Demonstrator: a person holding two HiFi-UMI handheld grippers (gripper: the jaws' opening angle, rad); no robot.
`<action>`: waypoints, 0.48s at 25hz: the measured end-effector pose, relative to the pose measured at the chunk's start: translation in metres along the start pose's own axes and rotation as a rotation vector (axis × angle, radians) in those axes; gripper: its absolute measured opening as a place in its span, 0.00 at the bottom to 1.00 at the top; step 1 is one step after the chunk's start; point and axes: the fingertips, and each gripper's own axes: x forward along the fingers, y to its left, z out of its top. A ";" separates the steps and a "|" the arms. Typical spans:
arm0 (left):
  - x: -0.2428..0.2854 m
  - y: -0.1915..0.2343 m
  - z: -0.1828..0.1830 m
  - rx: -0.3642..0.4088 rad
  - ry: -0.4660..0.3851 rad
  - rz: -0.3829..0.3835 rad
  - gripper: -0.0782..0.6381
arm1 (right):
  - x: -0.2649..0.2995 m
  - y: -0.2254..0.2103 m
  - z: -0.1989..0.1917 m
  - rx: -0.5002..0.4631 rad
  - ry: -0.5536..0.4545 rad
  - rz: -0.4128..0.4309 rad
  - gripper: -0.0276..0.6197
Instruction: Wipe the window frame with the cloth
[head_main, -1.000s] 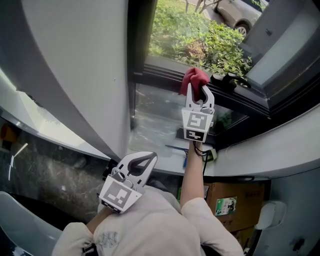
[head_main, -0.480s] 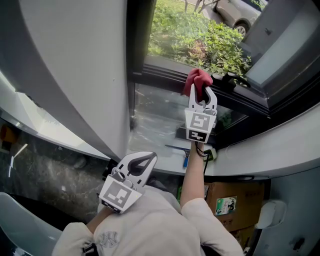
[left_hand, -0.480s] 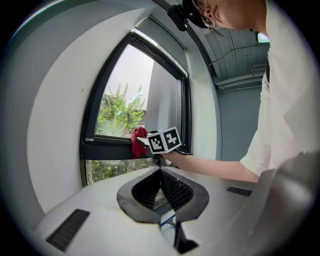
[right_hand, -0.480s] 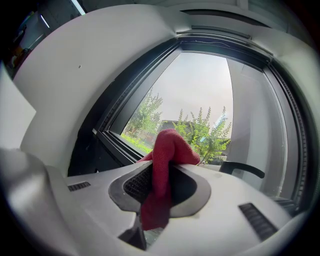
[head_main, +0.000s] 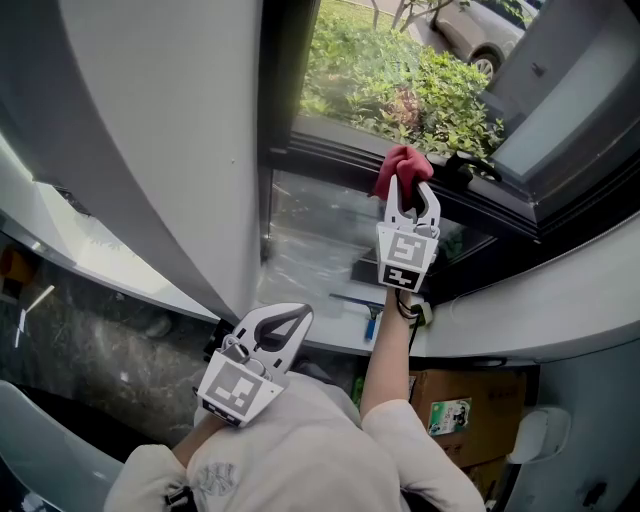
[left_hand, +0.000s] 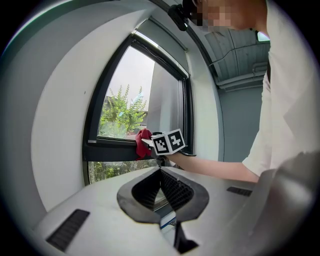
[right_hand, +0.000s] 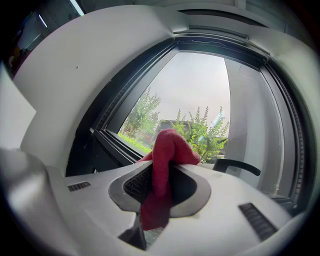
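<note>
While the left gripper (head_main: 300, 318) stays idle at the person's chest, jaws together on nothing, the right gripper (head_main: 410, 195) sits a little further right along the dark lower rail of the window frame (head_main: 330, 150) than a second ago. It keeps the red cloth (head_main: 402, 163) clamped between its jaws and bunched against that rail. The cloth is now near the black window handle (head_main: 470, 165), so this wiping stroke seems close to its end.
</note>
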 end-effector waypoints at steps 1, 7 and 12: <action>0.000 0.001 0.002 0.000 -0.005 0.000 0.12 | 0.000 -0.001 0.000 0.001 0.001 -0.001 0.18; 0.002 -0.001 0.002 0.004 -0.005 -0.002 0.12 | -0.002 -0.006 -0.004 0.004 0.003 -0.007 0.18; 0.004 -0.004 0.004 -0.020 -0.009 -0.002 0.12 | -0.004 -0.013 -0.006 0.009 0.007 -0.014 0.18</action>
